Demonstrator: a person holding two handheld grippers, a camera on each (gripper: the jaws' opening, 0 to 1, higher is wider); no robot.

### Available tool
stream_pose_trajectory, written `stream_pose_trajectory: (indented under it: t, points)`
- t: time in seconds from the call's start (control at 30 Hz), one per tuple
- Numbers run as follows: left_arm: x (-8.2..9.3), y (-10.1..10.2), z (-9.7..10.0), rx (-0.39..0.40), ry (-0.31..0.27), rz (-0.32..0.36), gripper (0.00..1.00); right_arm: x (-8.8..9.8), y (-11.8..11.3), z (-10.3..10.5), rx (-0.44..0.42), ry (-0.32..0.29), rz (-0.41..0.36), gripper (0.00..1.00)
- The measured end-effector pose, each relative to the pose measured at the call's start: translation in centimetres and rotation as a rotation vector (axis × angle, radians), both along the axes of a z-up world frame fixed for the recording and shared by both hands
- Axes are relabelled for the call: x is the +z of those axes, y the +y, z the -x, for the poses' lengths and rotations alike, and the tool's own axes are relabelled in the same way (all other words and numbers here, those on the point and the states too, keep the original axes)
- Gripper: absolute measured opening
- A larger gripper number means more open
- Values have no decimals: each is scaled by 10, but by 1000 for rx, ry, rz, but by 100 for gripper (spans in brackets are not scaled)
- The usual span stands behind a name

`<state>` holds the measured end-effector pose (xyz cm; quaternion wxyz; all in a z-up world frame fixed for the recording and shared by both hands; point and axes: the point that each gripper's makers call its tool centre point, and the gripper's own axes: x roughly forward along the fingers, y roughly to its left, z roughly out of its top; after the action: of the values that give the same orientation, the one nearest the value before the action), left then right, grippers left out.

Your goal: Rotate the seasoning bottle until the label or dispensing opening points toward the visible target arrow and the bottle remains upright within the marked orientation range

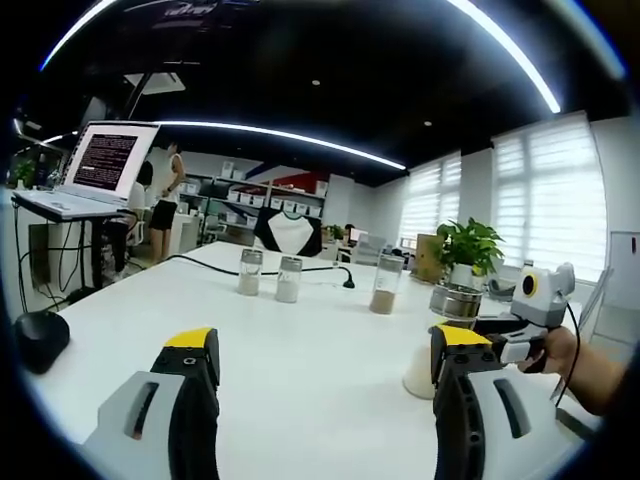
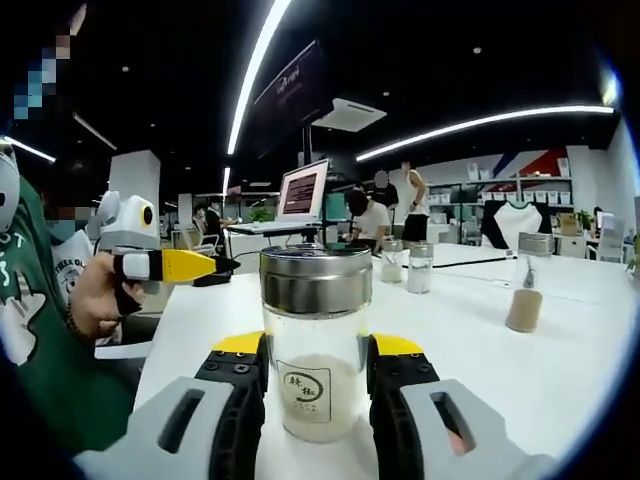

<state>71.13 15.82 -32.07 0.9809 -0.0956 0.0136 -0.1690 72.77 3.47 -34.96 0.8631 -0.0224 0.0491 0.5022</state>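
We are at a long white table (image 1: 300, 350) in an open office with strip lights overhead and blinds on the windows. The seasoning bottle (image 2: 315, 340), glass with a steel cap and a square label facing the camera, stands upright on that table between the jaws of the right gripper (image 2: 316, 375), which press its sides and hold it. In the left gripper view the same bottle (image 1: 452, 305) shows at the table's near right edge, with the right gripper (image 1: 525, 315) closed around it. The left gripper (image 1: 325, 365) hangs over bare tabletop, its jaws set wide with nothing between them. Farther across the table stand three more jars (image 1: 288, 279), a black cable (image 1: 250, 270) and, beyond them, a potted plant (image 1: 468, 250); a laptop (image 1: 95, 170) sits on a stand off the table's left end.
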Motion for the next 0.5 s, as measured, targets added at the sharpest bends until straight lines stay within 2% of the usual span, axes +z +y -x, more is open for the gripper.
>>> stream_pose_trajectory:
  t: [0.5]
  points:
    - [0,-1,0,-6,-6,-8,92,-1,-1,-3,-126,-1,6,37]
